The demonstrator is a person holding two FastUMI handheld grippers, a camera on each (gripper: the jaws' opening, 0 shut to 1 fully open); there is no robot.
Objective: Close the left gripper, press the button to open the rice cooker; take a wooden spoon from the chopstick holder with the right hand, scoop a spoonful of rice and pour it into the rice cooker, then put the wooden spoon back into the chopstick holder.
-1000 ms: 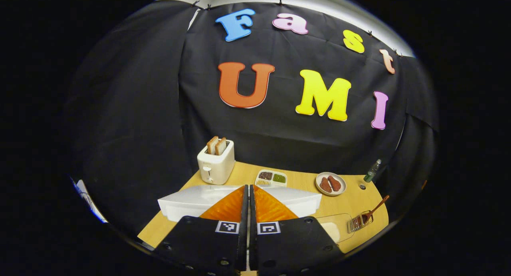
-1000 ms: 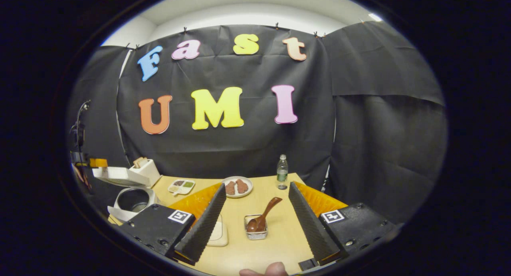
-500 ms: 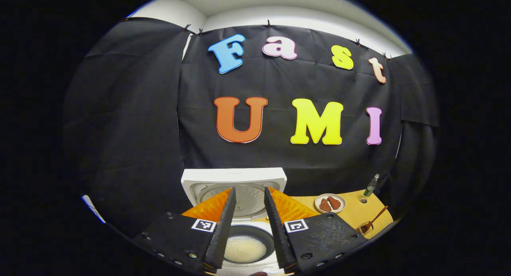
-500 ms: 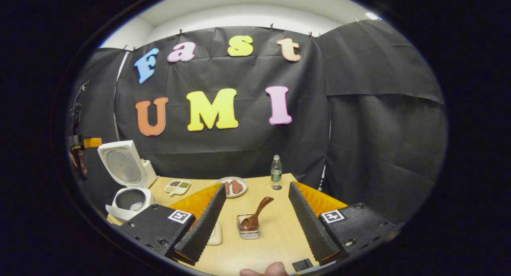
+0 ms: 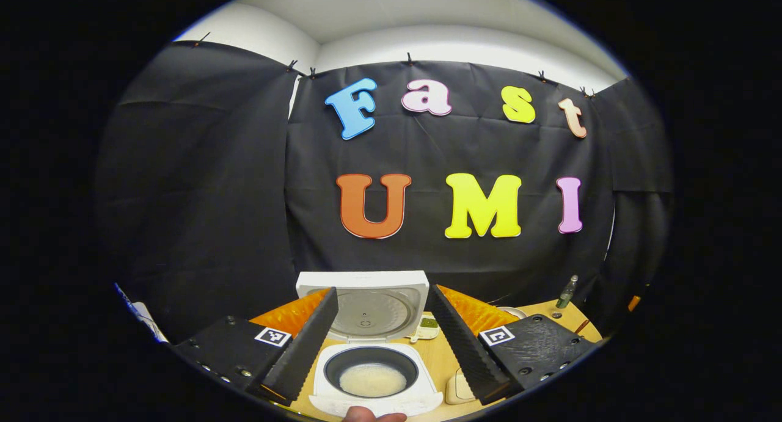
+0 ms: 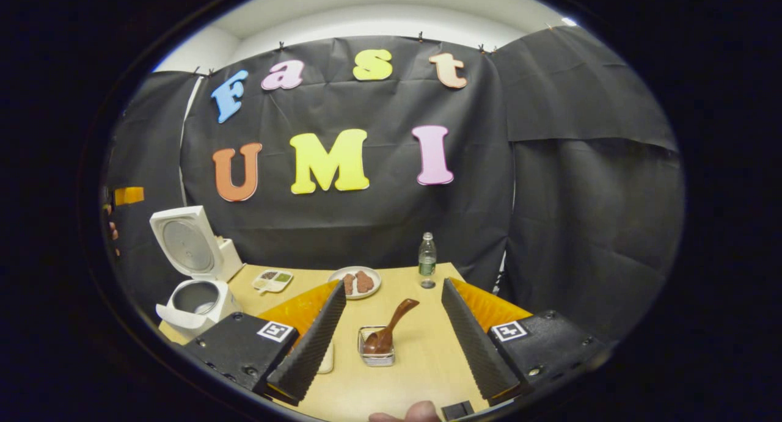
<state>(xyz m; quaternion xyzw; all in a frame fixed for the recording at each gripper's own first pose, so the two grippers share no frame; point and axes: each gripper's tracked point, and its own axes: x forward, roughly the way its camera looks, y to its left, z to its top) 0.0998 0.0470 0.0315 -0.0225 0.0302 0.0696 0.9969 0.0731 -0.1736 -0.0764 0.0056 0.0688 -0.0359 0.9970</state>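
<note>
One step done: cooker lid is up, spoon comes next

Over the last second the rice cooker [image 5: 372,373] has gone from shut to fully open. Its lid [image 5: 366,306], which lay flat under the closed fingers of the left hand-held gripper [image 5: 379,342], now stands upright behind the inner pot [image 5: 371,373], and a shallow layer of something pale, perhaps rice or water, shows at the bottom of the pot. That gripper has also drawn back and spread its fingers from pressed together to wide apart; it holds nothing and hangs above the cooker, with the pot showing between its fingers. A fingertip [image 5: 366,416] of the person peeks in just in front of the cooker.

In the right gripper view the cooker [image 6: 195,300] stands at the worktop's [image 6: 421,361] far left edge, lid [image 6: 186,245] raised. The right hand-held gripper [image 6: 391,342] is wide open and empty. It has edged a little closer to the wire chopstick holder [image 6: 376,352], which now sits between its fingers but ahead of them, not yet touched. The wooden spoon [image 6: 388,330] rests bowl-down in the holder, handle leaning up and to the right. Beyond the holder stand a plate of brown food [image 6: 356,281], a water bottle [image 6: 427,260] and a small divided dish [image 6: 273,280].

By my reading the button press is finished, so the next step is for the right gripper to grasp the spoon's slanted handle.
</note>
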